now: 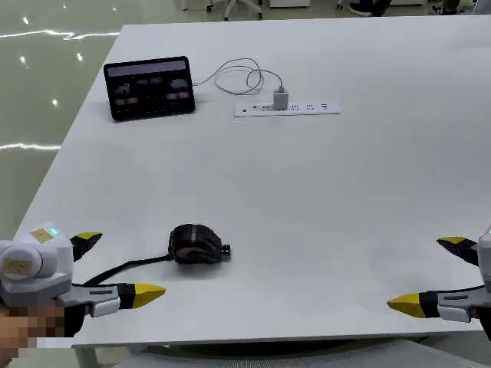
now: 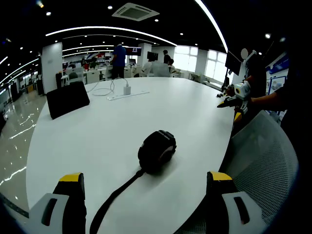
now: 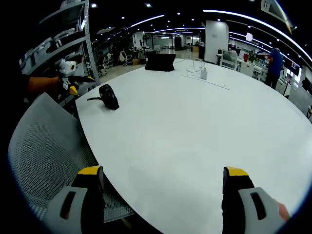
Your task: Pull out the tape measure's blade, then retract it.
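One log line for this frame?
stage: pre-grasp | tape measure: on table, untouched | left gripper: open, facing it | right gripper: open, empty

Tape measure (image 1: 198, 244) on table (image 1: 330, 192) near front edge, just right of left gripper (image 1: 130, 264); right gripper (image 1: 414, 272) far right; tablet (image 1: 149, 87), power strip (image 1: 286, 109) behind.

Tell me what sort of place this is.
Probably an open-plan office or lab: a large white table, rows of desks behind it, and long strip lights across the ceiling.
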`<action>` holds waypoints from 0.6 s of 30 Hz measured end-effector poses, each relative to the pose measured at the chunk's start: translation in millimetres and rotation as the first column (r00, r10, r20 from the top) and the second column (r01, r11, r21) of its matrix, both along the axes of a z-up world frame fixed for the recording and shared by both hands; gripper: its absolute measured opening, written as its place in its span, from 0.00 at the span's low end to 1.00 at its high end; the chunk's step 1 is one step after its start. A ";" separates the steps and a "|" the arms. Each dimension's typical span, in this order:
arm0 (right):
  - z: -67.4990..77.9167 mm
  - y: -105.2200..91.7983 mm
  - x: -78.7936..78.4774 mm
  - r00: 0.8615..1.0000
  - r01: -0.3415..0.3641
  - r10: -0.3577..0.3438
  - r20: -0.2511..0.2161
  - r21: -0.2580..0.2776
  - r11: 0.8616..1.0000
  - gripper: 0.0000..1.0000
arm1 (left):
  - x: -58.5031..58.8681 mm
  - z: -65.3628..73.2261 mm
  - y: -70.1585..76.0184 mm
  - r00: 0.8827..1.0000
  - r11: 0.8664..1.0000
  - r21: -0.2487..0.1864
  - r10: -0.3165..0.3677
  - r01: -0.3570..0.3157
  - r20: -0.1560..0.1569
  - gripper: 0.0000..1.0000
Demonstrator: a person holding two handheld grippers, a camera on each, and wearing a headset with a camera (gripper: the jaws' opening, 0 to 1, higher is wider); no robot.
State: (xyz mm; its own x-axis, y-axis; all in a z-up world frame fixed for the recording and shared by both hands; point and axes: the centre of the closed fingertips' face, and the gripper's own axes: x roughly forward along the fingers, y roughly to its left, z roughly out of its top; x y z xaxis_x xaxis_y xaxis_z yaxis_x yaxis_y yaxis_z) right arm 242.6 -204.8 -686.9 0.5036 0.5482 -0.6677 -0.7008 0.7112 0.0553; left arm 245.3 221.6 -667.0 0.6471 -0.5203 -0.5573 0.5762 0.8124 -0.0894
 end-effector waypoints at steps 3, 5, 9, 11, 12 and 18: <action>-0.8 -0.8 1.1 1.000 0.001 -0.001 0.000 0.001 1.000 0.97 | -0.7 -2.1 -0.5 1.000 1.000 -0.001 0.000 0.000 -0.003 1.00; -1.8 -2.0 2.1 1.000 0.004 -0.004 0.004 -0.003 1.000 0.98 | -2.1 -3.1 -0.7 1.000 1.000 0.001 -0.001 0.001 -0.006 1.00; -2.9 -2.7 2.4 1.000 0.006 -0.006 0.004 -0.005 1.000 0.99 | -3.3 -5.1 2.3 1.000 1.000 0.004 0.004 -0.004 -0.015 1.00; -3.3 -2.2 2.2 1.000 0.004 -0.004 -0.002 -0.002 1.000 0.99 | -2.0 -4.4 3.6 1.000 1.000 0.005 0.007 -0.007 -0.013 1.00; -3.1 -2.1 2.5 1.000 0.003 -0.003 -0.002 -0.003 1.000 0.98 | -1.4 -4.1 3.9 1.000 1.000 0.003 0.008 -0.008 -0.015 1.00; -1.3 0.2 5.1 1.000 -0.008 0.008 0.008 0.004 1.000 0.99 | 2.9 -1.0 3.4 1.000 1.000 0.002 0.002 -0.002 -0.007 1.00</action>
